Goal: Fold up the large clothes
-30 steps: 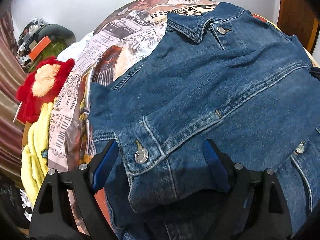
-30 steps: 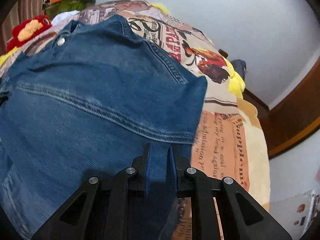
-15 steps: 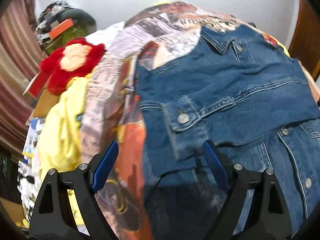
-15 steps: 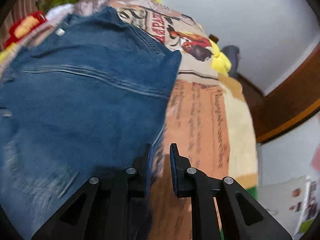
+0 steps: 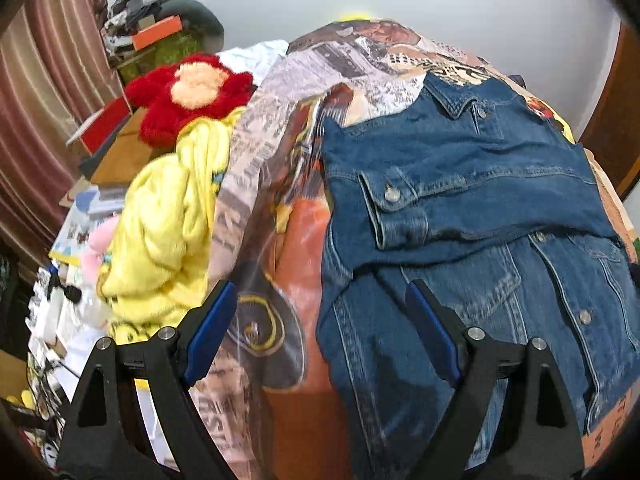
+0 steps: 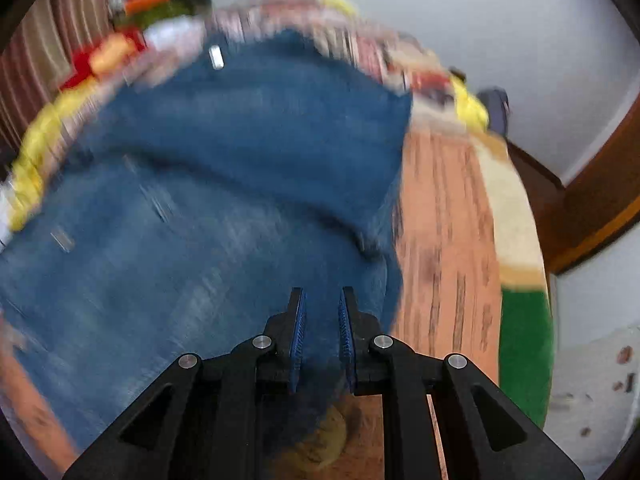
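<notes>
Pulled back from the denim jacket [image 5: 460,208] on both sides since a second ago — left gripper [image 5: 320,320] then straddling the buttoned cuff [image 5: 394,208], now hanging clear above the bedspread [image 5: 280,152] with that cuff well ahead of it. Jaws spread wide, blue pads [image 5: 208,332] apart, nothing between them; left pad over the printed spread, right pad over the jacket's lower left edge. Right gripper [image 6: 322,320] earlier clamped on a strip of denim, now free of it, jaws drawn narrow with only a thin gap, no cloth pinched. Hovering above the jacket's right-hand hem, close to where blue fabric meets the orange lettered panel of the spread.

Jacket lying flat on the bed, collar [image 5: 460,96] toward the far wall, front up with metal buttons showing, one sleeve folded across the chest so the cuff sits over the left breast area. Right wrist view heavily blurred — seams and buttons smeared, detail hard to read. Beside the bed on the left: a crumpled yellow fleece blanket [image 5: 160,224], a red plush toy [image 5: 192,96] behind it, striped curtain [image 5: 36,128] along the edge.
</notes>
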`<state>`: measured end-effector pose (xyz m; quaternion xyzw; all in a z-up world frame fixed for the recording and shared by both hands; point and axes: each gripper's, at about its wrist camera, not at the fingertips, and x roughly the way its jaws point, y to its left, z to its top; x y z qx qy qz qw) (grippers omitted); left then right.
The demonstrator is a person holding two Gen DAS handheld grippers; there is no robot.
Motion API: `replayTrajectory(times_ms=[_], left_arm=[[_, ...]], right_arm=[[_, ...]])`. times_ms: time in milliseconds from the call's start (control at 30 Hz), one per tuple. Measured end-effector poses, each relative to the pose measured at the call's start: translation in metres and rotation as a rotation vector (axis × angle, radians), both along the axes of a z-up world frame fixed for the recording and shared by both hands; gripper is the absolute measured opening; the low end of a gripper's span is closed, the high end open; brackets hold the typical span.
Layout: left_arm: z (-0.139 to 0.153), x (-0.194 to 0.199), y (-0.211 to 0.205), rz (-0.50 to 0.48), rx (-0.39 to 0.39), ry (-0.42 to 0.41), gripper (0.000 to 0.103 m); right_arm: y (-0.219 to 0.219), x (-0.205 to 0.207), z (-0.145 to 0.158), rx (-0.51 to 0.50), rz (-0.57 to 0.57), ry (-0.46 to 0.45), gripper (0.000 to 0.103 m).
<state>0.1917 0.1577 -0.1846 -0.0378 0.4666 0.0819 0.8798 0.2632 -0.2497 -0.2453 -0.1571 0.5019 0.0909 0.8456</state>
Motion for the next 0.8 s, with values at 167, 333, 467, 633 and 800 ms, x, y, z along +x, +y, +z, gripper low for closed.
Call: replayTrajectory(times_ms=[167, 333, 467, 633, 800], left_arm=[[-0.015, -0.021, 0.004, 0.024, -0.090, 0.045, 0.087], [-0.032, -0.044, 0.010, 0.056, -0.153, 0.094, 0.087], [-0.042, -0.062, 0.015, 0.059, -0.258, 0.128, 0.087], [-0.051, -0.071, 0.006, 0.028, -0.341, 0.160, 0.087], [-0.061, -0.068, -0.005, 0.019, -0.415, 0.188, 0.087]], right_arm=[[-0.011, -0.016, -0.014, -0.036, -0.005, -0.075, 0.012], [-0.011, -0.019, -0.015, -0.046, -0.028, -0.092, 0.015], [-0.020, -0.025, -0.012, -0.088, -0.089, -0.135, 0.056], [-0.066, -0.027, -0.006, 0.068, -0.220, -0.067, 0.083], [-0.080, -0.041, 0.018, 0.143, -0.236, -0.052, 0.083]])
